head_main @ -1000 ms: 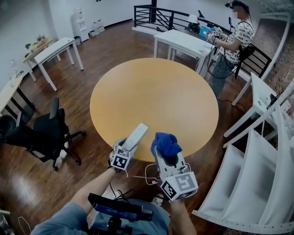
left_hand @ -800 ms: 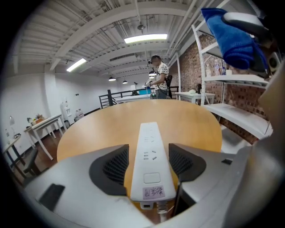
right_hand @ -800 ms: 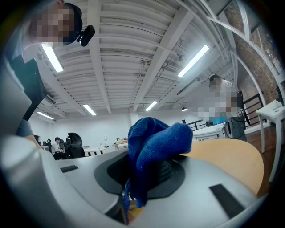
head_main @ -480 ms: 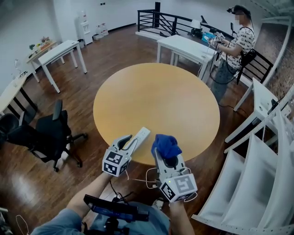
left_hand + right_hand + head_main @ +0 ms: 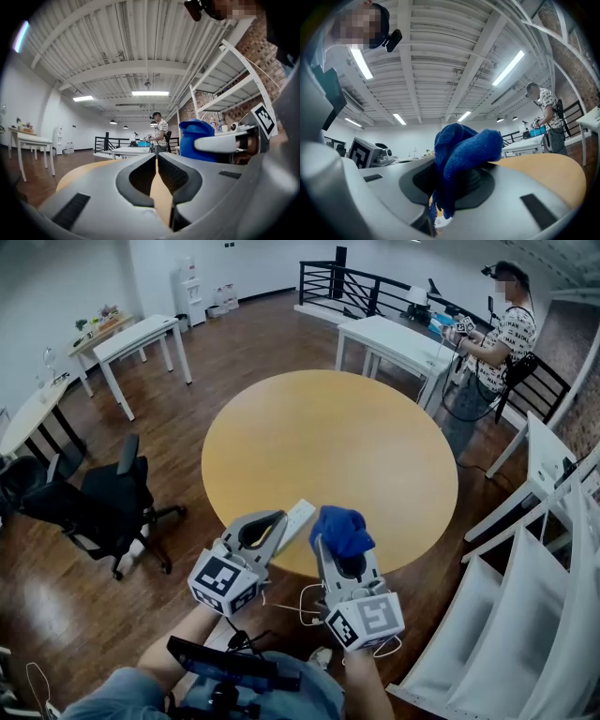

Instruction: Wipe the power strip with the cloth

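Over the round table (image 5: pixel 356 427)'s near edge, we hold our left gripper (image 5: pixel 279 519), whose jaws have just been closing to a slit with nothing between them. Beside it, our right gripper (image 5: pixel 339 554) clamps the blue cloth (image 5: pixel 342 529). The white power strip (image 5: pixel 300 515) lies on that edge.

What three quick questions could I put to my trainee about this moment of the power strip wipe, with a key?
1. Where does the power strip lie?
2. What do the right gripper's jaws hold? A: a blue cloth; B: a sponge; C: nothing.
3. True or false: the left gripper grips the power strip.
Key:
1. On the round table, close to its near edge, just ahead of the left gripper.
2. A.
3. False: its jaws have just been closing and now meet with nothing between them.
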Action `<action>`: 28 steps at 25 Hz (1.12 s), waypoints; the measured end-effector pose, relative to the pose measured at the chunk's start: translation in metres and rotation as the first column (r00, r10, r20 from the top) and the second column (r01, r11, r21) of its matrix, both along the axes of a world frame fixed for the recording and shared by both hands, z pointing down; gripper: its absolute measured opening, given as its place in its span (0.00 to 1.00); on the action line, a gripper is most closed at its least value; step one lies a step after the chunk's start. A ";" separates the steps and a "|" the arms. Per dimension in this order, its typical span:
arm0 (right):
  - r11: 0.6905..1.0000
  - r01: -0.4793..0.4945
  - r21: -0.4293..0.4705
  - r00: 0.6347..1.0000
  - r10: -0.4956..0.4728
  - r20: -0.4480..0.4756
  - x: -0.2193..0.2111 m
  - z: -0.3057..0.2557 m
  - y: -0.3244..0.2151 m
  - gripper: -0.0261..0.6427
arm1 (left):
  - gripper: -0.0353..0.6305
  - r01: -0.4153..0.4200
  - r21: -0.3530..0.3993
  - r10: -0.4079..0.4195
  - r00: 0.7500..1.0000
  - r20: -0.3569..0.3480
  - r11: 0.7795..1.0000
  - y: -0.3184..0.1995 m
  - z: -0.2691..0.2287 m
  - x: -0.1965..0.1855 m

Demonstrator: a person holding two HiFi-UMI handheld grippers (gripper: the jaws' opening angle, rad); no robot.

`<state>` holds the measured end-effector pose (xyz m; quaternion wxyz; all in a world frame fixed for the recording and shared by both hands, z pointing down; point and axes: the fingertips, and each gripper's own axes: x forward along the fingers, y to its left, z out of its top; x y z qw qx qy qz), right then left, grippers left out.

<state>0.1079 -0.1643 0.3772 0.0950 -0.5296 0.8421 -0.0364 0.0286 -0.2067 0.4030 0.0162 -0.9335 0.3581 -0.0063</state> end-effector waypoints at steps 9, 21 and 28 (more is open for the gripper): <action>1.000 0.016 0.021 1.000 -0.015 -0.023 -0.008 -0.007 -0.003 0.15 | 0.06 -0.006 0.044 0.004 0.999 0.037 0.999 0.018 -0.023 0.003; 1.000 0.022 0.020 0.999 -0.021 -0.024 -0.006 -0.006 0.000 0.15 | 0.06 0.015 0.025 -0.016 0.999 0.030 1.000 0.018 -0.021 0.002; 1.000 0.023 0.014 0.999 -0.023 -0.025 -0.012 -0.003 0.000 0.15 | 0.06 0.048 0.045 -0.049 0.998 0.031 0.998 0.011 -0.018 -0.011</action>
